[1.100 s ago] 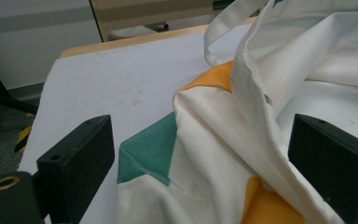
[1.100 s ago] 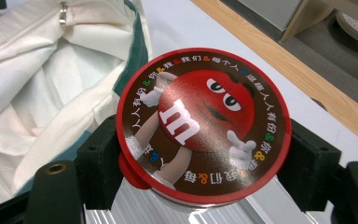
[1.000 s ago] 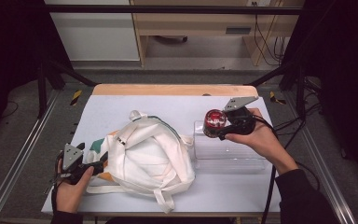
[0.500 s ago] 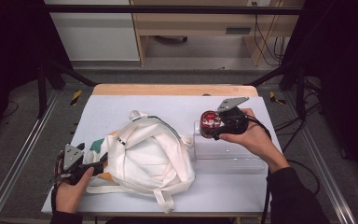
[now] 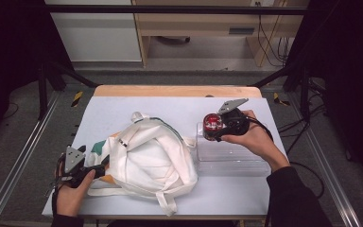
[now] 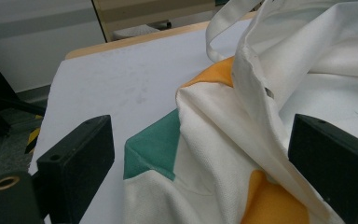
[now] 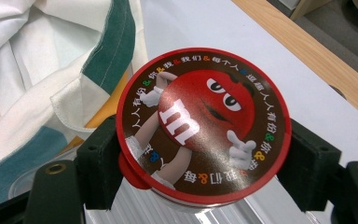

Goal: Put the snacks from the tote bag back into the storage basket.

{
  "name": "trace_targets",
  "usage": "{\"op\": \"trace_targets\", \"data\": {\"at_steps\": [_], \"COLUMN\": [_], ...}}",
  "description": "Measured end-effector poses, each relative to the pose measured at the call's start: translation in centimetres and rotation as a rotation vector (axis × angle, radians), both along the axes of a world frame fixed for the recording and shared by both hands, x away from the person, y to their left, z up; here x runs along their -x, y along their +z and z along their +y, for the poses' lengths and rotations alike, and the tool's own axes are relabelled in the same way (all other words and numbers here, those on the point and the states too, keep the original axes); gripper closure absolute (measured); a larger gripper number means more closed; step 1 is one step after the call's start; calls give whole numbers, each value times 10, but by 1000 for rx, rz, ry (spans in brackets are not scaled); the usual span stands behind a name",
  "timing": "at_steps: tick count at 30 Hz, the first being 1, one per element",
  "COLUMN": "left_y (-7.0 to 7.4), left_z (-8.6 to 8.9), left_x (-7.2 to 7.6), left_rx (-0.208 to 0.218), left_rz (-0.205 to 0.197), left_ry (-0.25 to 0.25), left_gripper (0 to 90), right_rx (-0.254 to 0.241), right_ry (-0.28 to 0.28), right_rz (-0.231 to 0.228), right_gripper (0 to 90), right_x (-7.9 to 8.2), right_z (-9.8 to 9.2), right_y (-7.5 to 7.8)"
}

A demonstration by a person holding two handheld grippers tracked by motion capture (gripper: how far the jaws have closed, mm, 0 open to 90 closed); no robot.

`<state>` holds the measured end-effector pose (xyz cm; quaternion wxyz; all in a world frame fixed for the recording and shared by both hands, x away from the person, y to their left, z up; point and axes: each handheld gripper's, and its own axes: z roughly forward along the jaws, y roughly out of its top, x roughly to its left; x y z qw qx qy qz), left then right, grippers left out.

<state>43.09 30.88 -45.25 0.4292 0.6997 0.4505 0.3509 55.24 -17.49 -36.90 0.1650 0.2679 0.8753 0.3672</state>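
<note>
Right gripper (image 5: 213,126): clamped on the round red-lidded candy tub with a red cartoon face (image 7: 203,126), jaws pressing both sides of it.
Candy tub: in the air above the clear plastic tray (image 5: 231,158), right of the bag.
Left gripper (image 6: 205,172): jaws spread wide, astride the bag's corner, not pinching it.
White canvas drawstring backpack with green and orange patches (image 5: 149,158): slumped mid-table on the pale blue tabletop (image 5: 170,106).

White table (image 5: 137,103) bears bag (image 5: 151,161) and clear box (image 5: 231,158).
</note>
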Motion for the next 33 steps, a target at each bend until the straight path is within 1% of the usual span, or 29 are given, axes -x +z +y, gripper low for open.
{"op": "trace_targets", "data": {"at_steps": [2,5,9,18,21,24,26,30,32,33], "left_y": [0,0,0,0,1,1,1,1,1,1], "left_z": [0,0,0,0,0,0,0,0,0,0], "left_x": [0,0,0,0,0,0,0,0,0,0], "left_rx": [1,-1,-2,-1,-2,-3,-3,-5,-5,-5], "left_rz": [1,1,1,0,-3,-2,-1,-1,-2,-1], "left_ry": [-1,-1,-2,-2,-1,-1,-1,-2,-2,-2], "left_gripper": [70,70,69,70,70,70,69,70,70,70], "right_rx": [13,29,29,19,30,26,37,35,27,31], "right_ry": [5,5,16,19,28,27,25,31,27,25], "right_rz": [-1,11,16,23,27,30,33,35,39,38], "right_gripper": [260,260,260,259,260,260,260,259,260,260], "right_x": [-2,-3,-4,-6,-6,-6,-5,-6,-6,-6], "right_z": [1,3,3,3,4,5,6,8,10,10], "right_y": [-2,-5,-6,-10,-13,-15,-16,-18,-19,-19]}}
